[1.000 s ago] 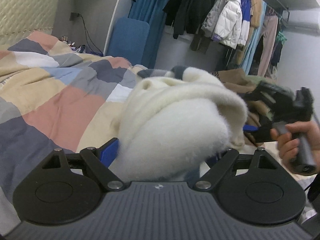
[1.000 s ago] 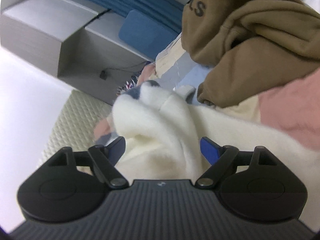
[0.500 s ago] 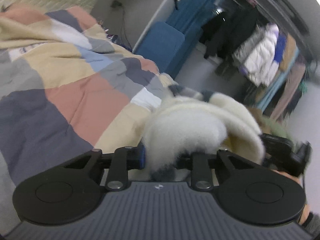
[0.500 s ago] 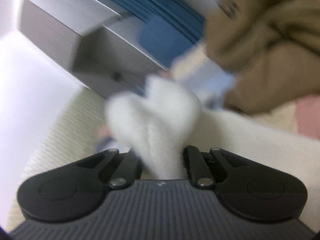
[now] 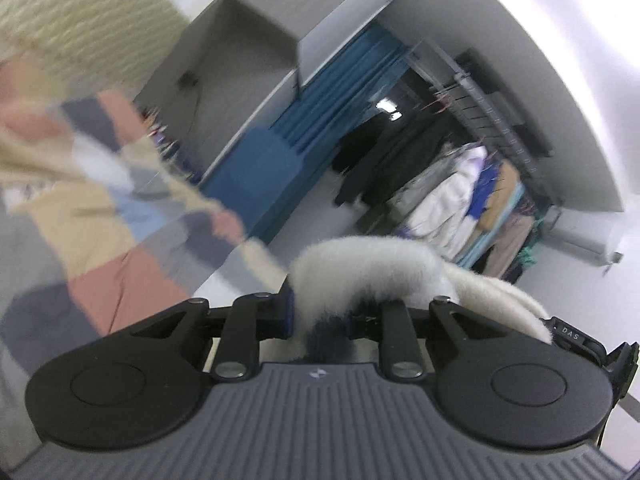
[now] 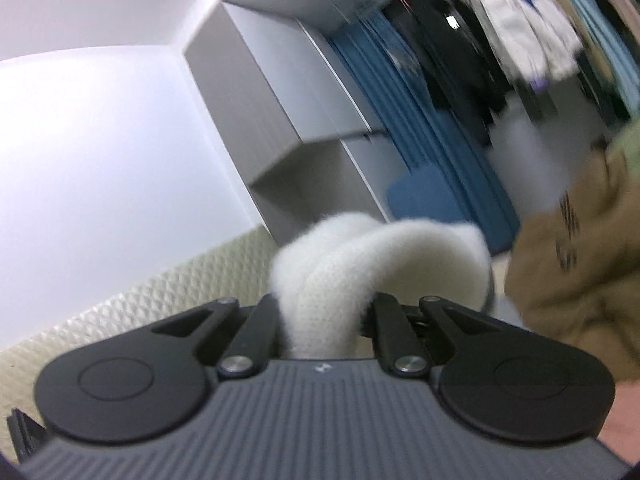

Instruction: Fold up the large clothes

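A cream fleece garment (image 5: 368, 268) bulges out between the jaws of my left gripper (image 5: 326, 318), which is shut on it and holds it up above the patchwork bed cover (image 5: 100, 240). My right gripper (image 6: 326, 320) is shut on another fold of the same fleece garment (image 6: 376, 256) and holds it high, pointing toward the wall and wardrobe. The rest of the garment hangs below, out of sight. The other gripper's black body (image 5: 580, 340) shows at the right edge of the left wrist view.
A brown hoodie (image 6: 580, 280) lies at the right. A blue chair (image 5: 256, 184) and blue curtain (image 5: 332, 108) stand past the bed. A rack of hanging coats (image 5: 440, 184) fills the back wall. A grey wardrobe (image 6: 280, 128) stands at the corner.
Both grippers closed on the fleece garment and lifted it up off the bed; both views tilted upward toward the walls and ceiling.
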Tool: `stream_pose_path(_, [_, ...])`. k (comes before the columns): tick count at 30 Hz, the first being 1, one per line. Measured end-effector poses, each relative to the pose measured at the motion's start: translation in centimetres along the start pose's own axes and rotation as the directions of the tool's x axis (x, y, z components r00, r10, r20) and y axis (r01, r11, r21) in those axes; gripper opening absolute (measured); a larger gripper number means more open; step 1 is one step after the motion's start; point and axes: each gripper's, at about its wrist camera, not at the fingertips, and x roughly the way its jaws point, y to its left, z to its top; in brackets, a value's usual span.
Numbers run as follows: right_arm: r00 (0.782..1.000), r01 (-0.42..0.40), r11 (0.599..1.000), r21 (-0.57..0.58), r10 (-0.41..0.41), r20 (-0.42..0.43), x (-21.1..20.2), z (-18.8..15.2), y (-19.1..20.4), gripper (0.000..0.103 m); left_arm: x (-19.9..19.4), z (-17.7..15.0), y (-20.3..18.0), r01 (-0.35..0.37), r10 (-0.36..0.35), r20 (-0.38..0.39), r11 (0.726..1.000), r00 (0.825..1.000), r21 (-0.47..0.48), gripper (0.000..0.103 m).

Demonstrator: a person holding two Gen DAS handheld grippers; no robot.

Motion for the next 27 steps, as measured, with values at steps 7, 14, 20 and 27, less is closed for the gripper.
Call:
stream_pose_path(7, [0.991,-0.040,0.989,-0.145,0.058,0.119,-4.6,10.2,6.9,0.009,-5.0,10.8,-11.1,0.079,-0.096,0.085,0.979,0.992,0.186,0.024])
stream_pose_path(14, [0.964,-0.030,0.977,-0.209,0.084,0.253,-9.5,16.6,11.9,0.010,-12.0,18.7,-18.5,0.217,-0.263,0.175,0.944,0.949,0.247,0.024])
stream_pose_path(20, [0.964,0.032,0.976,-0.215,0.027,0.266,-8.2,18.7,13.2,0.010,-13.7,21.4,-20.7,0.211,-0.263,0.167,0.939,0.950,0.273,0.024])
stream_pose_path(27, [0.992,0.124,0.980,-0.156,-0.120,0.036,-0.2,13.8,6.6,0.010,-5.7,18.2,-14.5,0.075,-0.081,0.020,0.976,0.997,0.205,0.024])
